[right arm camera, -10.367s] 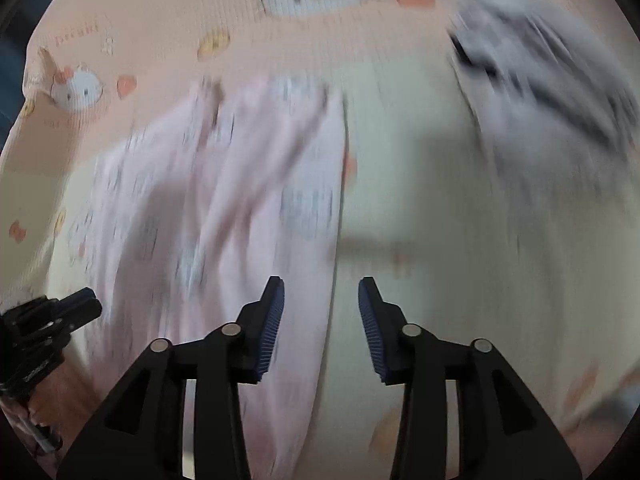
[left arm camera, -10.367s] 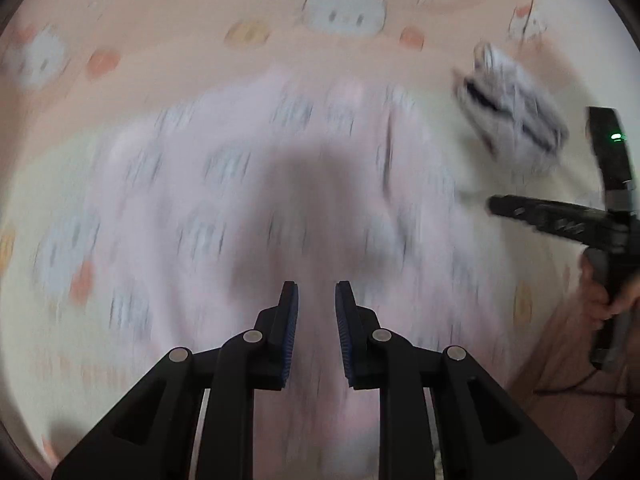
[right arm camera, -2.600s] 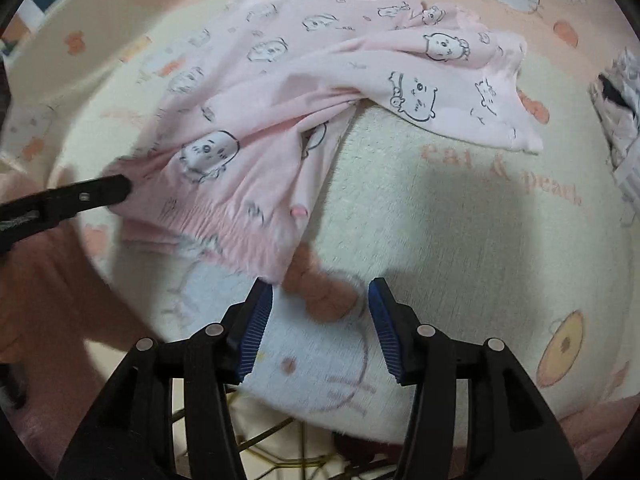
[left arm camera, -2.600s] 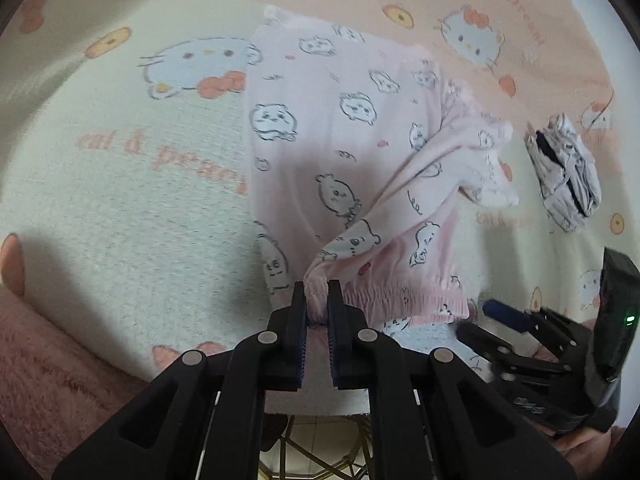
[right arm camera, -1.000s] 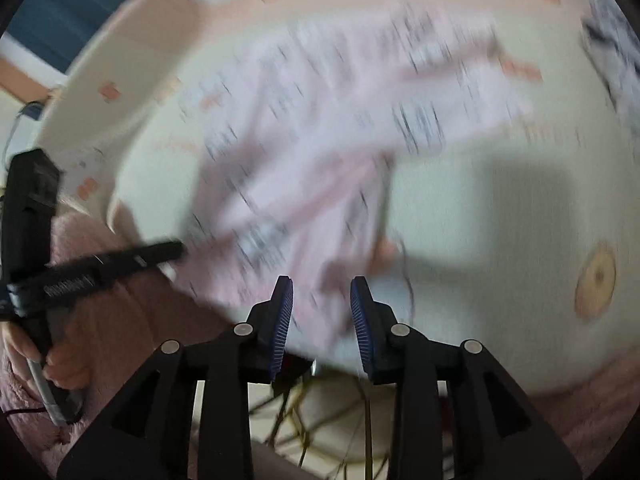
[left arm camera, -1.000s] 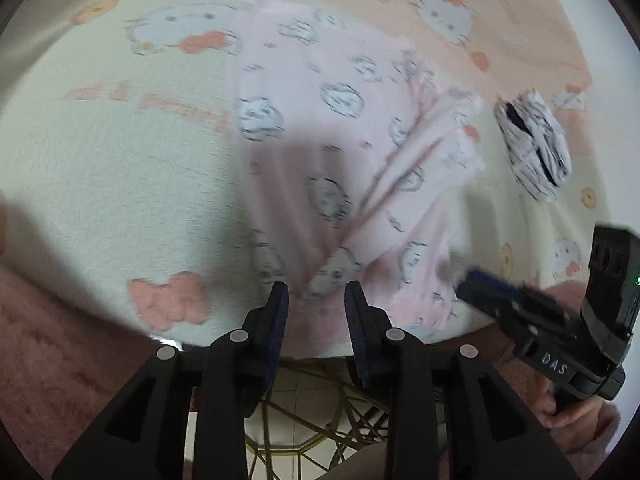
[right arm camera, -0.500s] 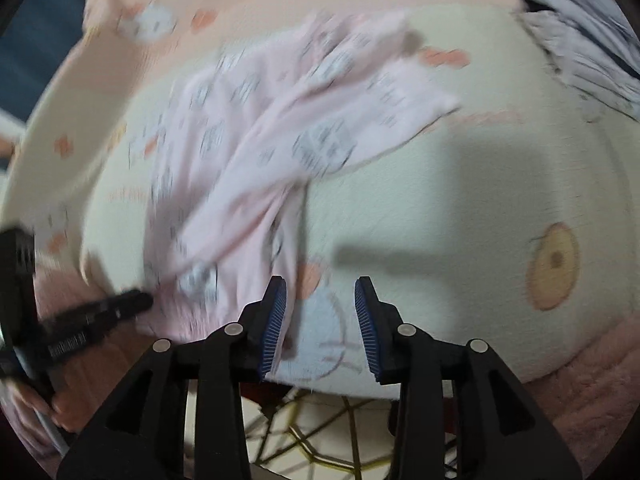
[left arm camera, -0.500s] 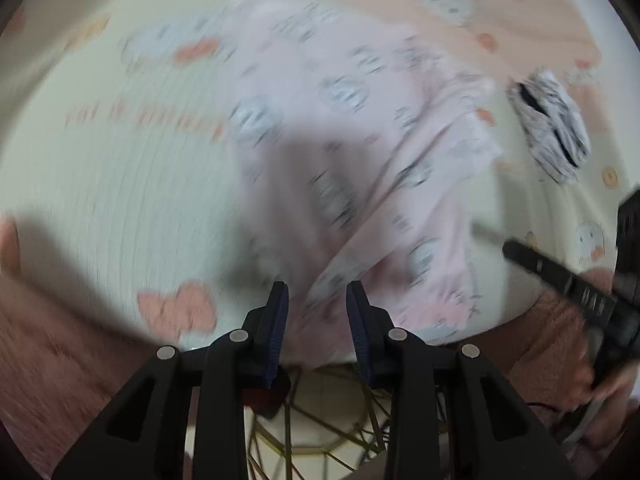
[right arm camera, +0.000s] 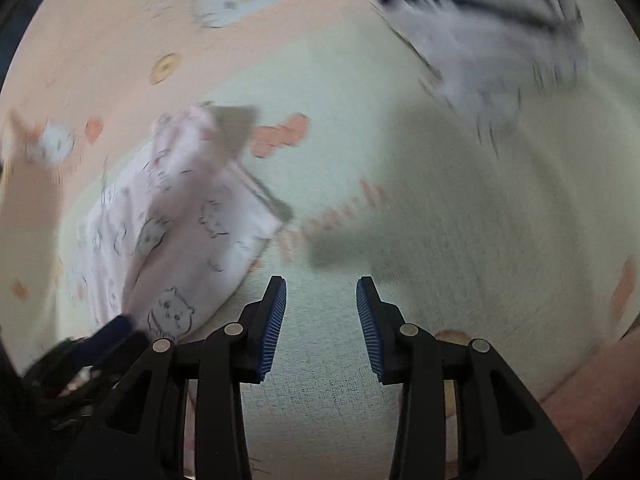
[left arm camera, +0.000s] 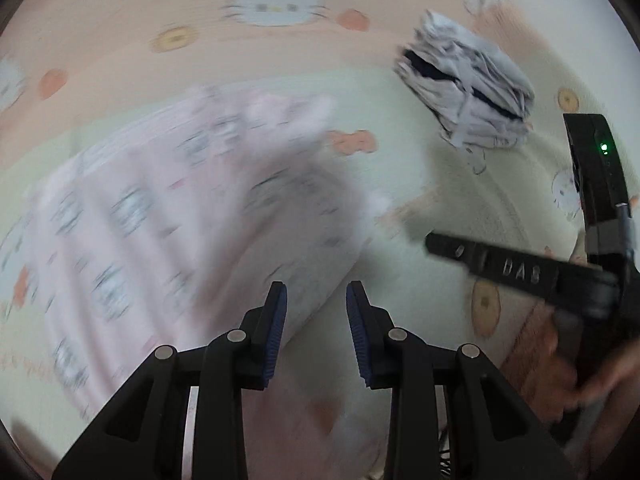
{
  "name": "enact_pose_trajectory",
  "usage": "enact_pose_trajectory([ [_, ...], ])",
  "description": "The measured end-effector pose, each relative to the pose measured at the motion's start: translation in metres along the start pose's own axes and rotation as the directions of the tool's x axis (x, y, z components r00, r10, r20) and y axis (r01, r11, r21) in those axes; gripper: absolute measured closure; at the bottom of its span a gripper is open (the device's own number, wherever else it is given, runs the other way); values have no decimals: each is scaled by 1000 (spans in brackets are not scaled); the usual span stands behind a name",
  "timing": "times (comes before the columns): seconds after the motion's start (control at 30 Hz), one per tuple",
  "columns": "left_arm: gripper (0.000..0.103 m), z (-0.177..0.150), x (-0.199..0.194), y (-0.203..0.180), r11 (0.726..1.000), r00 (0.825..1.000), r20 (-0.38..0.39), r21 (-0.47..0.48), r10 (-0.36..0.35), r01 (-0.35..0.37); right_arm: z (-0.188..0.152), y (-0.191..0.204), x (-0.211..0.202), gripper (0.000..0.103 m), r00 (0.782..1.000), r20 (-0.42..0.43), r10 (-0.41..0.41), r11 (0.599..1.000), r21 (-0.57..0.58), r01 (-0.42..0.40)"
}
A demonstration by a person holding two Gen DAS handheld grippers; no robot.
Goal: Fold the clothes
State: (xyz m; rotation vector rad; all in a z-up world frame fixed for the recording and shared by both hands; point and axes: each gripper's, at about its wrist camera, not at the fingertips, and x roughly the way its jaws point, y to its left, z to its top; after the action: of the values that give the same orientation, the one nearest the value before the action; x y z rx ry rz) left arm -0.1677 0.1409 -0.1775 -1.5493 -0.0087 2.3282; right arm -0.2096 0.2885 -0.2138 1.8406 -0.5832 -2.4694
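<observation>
A pink garment (left arm camera: 168, 224) printed with small bears lies on the Hello Kitty blanket (left arm camera: 280, 52), blurred by motion; it also shows in the right wrist view (right arm camera: 176, 232). My left gripper (left arm camera: 316, 304) is open and empty above the garment's right edge. My right gripper (right arm camera: 321, 300) is open and empty over bare blanket (right arm camera: 440, 220), to the right of the garment. The right gripper also shows in the left wrist view (left arm camera: 440, 246), and the left gripper's tip shows low left in the right wrist view (right arm camera: 116, 326).
A folded grey-and-white striped garment (left arm camera: 468, 88) lies at the back right, and it fills the upper right of the right wrist view (right arm camera: 488, 28). A pink fuzzy cover (right arm camera: 592, 392) borders the blanket's near edge.
Both grippers have swung up from the blanket's near edge and over the blanket. The left gripper, shut on the pink garment's waistband 2.6 s ago, now stands open and empty.
</observation>
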Motion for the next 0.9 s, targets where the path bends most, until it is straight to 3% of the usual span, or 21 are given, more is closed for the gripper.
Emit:
enact_pose_trajectory([
  [0.17, 70, 26, 41, -36, 997, 1000, 0, 76, 12, -12, 15, -10, 3, 66, 998, 34, -45, 998, 54, 43],
  [0.33, 71, 35, 74, -46, 992, 998, -23, 114, 55, -52, 20, -10, 13, 66, 998, 5, -64, 996, 55, 63],
  [0.4, 84, 35, 79, -46, 989, 997, -2, 121, 82, -81, 21, -10, 19, 64, 998, -12, -57, 997, 60, 58],
  [0.43, 95, 34, 77, -44, 990, 997, 4, 115, 78, -78, 21, -9, 21, 62, 998, -13, -54, 997, 60, 55],
  [0.5, 96, 31, 69, -35, 995, 998, 15, 83, 56, -57, 22, -5, 21, 62, 999, -8, -43, 998, 53, 43],
  [0.63, 96, 12, 27, 2, 1000, 995, 96, -23, 18, -16, 20, 3, 19, 62, 1000, 1, -13, 999, 42, 13],
  [0.73, 96, -8, -13, 53, 992, 986, 169, -129, 16, 6, 17, 15, 16, 62, 1000, 2, -3, 1000, -1, 3],
  [0.9, 96, -4, -65, 165, 959, 970, 221, -282, 97, -31, 18, 51, 20, 62, 1000, -11, -12, 990, -139, 10],
])
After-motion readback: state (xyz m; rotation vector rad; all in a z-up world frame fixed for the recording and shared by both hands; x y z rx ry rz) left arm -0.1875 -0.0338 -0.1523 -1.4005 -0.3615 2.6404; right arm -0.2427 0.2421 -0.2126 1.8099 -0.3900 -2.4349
